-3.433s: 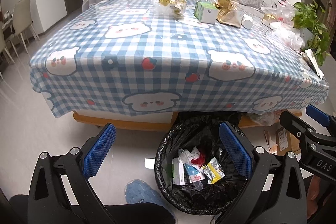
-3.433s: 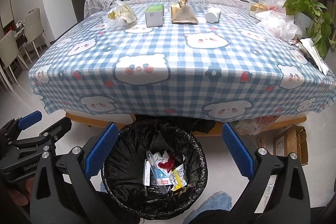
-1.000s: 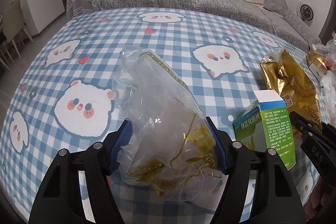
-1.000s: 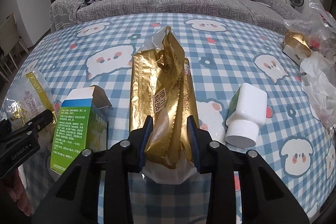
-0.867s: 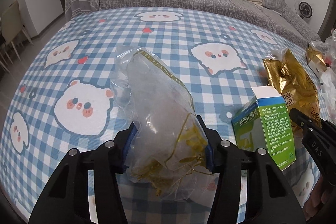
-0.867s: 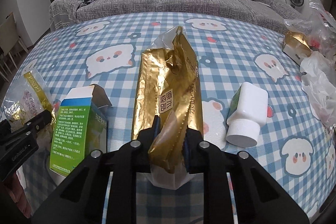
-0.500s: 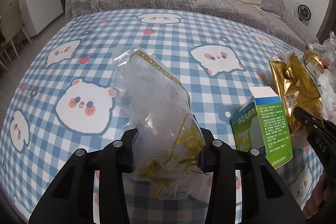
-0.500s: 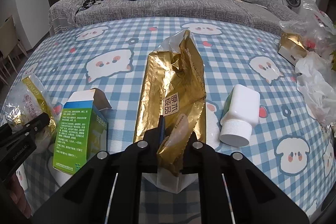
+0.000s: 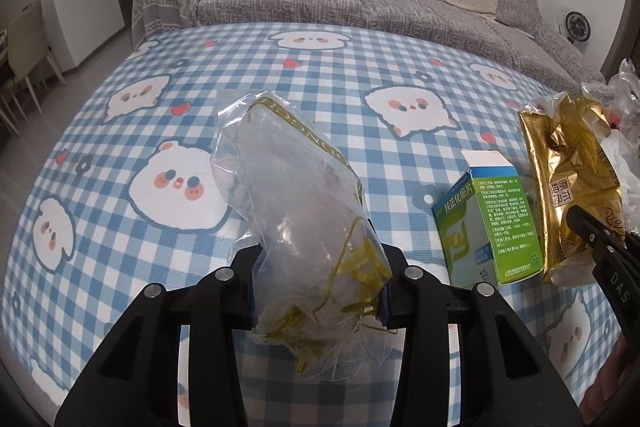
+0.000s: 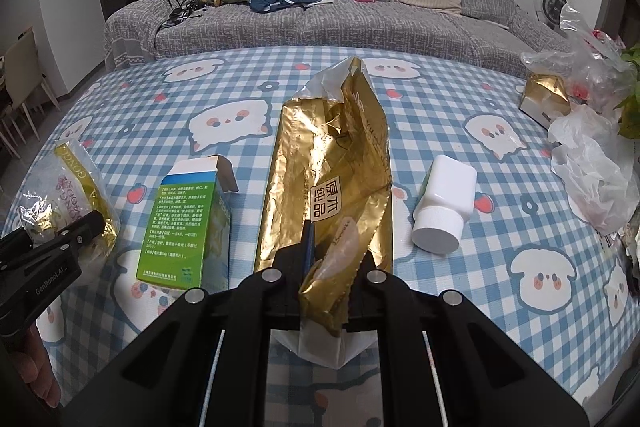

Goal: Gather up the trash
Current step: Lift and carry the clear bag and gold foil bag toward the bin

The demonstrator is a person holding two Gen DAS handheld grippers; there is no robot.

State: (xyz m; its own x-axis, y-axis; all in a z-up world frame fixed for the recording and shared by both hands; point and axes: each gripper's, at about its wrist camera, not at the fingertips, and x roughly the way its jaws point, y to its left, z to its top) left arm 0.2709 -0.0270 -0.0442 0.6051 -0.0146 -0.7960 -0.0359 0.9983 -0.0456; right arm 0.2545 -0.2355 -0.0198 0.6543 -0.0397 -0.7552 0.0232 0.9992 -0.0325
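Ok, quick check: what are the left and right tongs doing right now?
Left tongs: closed on the clear plastic bag.
Right tongs: shut tight on the gold foil packet.

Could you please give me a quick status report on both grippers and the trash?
Left gripper shut on clear plastic bag. Right gripper shut on gold foil bag. Green box, white bottle on table, untouched.

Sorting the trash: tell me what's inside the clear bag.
Through the clear bag, pinched in the left gripper, gold wrapper scraps show at the bottom. Its upper part is too cloudy to tell.
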